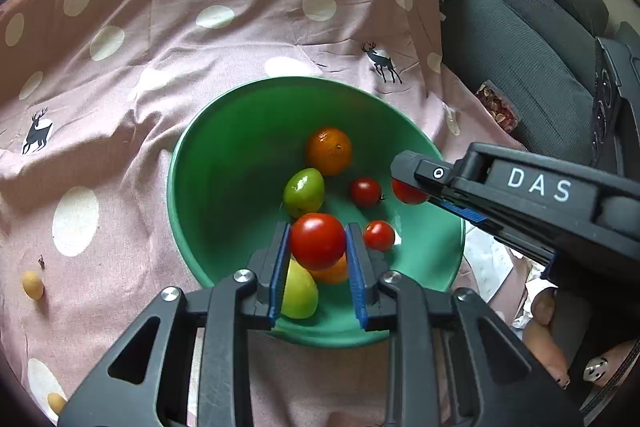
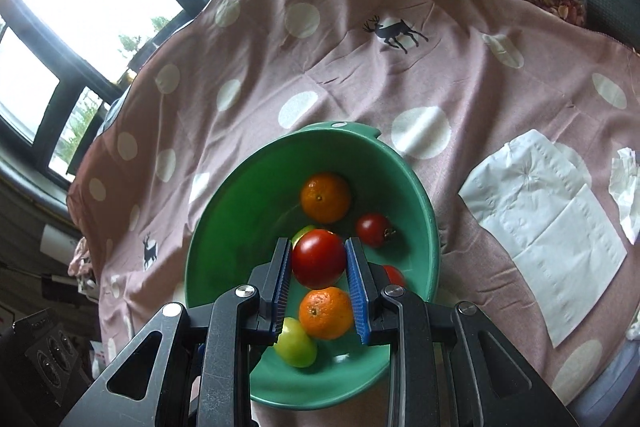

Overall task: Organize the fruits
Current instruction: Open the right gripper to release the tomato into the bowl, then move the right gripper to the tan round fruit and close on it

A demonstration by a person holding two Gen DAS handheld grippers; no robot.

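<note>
Left wrist footage was filled by the left gripper (image 1: 318, 247), whose blue pads were closed on a red tomato (image 1: 318, 241) held over the near part of a green bowl (image 1: 192, 163). Inside the bowl an orange (image 1: 329, 151) was seen at the far side, a green fruit (image 1: 304, 191) just nearer than it, and two small red tomatoes (image 1: 365, 191) (image 1: 379, 235) to the right. A yellow-green fruit (image 1: 299, 291) and part of a second orange (image 1: 334, 271) were partly hidden below the held tomato. From the right, the right gripper (image 1: 416, 187) was seen reaching over the bowl's rim, its jaws clamped on another tomato (image 1: 406, 191). In the right wrist view that gripper (image 2: 319, 259) was shown gripping its dark red tomato (image 2: 319, 259) above the bowl (image 2: 224, 227), with an orange (image 2: 326, 313) and a green fruit (image 2: 297, 345) beneath it. The bowl was set on a pink spotted cloth (image 1: 200, 47). Two small yellow fruits (image 1: 32, 284) (image 1: 56, 402) were left on the cloth, well to the left of the bowl. White paper napkins (image 2: 544, 227) were spread on the cloth to the right.
</note>
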